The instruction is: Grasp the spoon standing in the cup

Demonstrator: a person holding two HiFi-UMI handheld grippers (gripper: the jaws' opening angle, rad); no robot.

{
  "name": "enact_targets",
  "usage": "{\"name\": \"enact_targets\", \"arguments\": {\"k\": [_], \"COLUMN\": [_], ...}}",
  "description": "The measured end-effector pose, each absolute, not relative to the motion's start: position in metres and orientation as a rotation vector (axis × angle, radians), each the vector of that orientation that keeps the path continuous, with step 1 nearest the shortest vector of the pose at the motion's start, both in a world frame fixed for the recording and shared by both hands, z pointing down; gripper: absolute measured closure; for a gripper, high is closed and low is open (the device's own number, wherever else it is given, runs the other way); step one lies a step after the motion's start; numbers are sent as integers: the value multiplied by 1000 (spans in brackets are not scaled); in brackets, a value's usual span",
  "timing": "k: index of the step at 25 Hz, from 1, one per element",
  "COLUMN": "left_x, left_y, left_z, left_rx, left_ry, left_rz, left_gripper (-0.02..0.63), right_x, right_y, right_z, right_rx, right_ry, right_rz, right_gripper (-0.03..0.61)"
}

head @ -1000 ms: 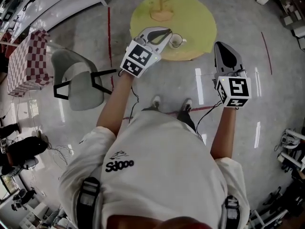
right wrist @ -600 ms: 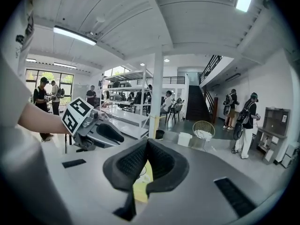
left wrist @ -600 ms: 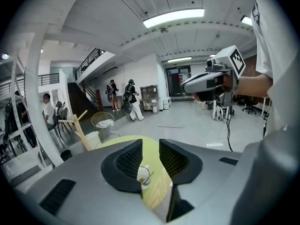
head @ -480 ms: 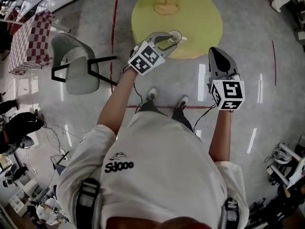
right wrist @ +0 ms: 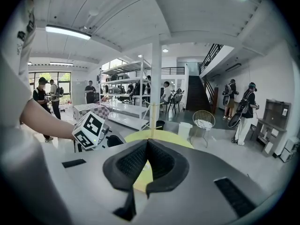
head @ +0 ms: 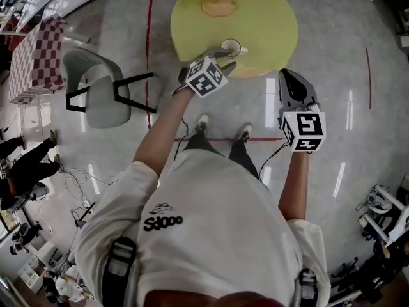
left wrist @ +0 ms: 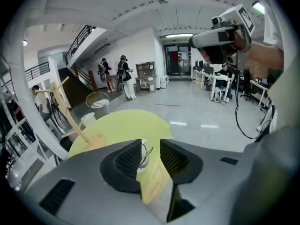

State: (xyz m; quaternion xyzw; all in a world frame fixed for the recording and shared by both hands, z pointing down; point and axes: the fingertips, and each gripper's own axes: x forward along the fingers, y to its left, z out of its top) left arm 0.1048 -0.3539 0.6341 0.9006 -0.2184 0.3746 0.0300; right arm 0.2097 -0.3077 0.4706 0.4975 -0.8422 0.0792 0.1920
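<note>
Our left gripper (left wrist: 151, 150) faces the cup (head: 230, 46) on the yellow table (head: 268, 18), its jaws opening wide and pinching nothing. We should advance until the spoon (left wrist: 148, 152) handle sits between the 2 pads, then close gently. Our right gripper (right wrist: 146, 146) hangs closed and empty.

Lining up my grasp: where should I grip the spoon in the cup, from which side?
Probably the handle of the spoon, above the cup rim, its only exposed part. Come from the near side, where the left gripper, jaws opening with nothing between, faces it.
</note>
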Motion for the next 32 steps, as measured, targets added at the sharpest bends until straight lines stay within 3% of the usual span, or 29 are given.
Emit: {"name": "enact_targets", "arguments": {"k": [13,32], "left_x": [114,105], "left_y": [-364,-377], "left_z": [670,618], "left_rx": [2767,2770], "left_ry": [-729,-959], "left_rz": [1191,991], "left_gripper": [562,581], "right_x": [237,234], "right_y": [-294,-307], "right_z": [490,464], "right_rx": [1462,1432], "right_ry": [-2314,-2372], "right_rz": [348,242], "right_gripper": [557,557]}}
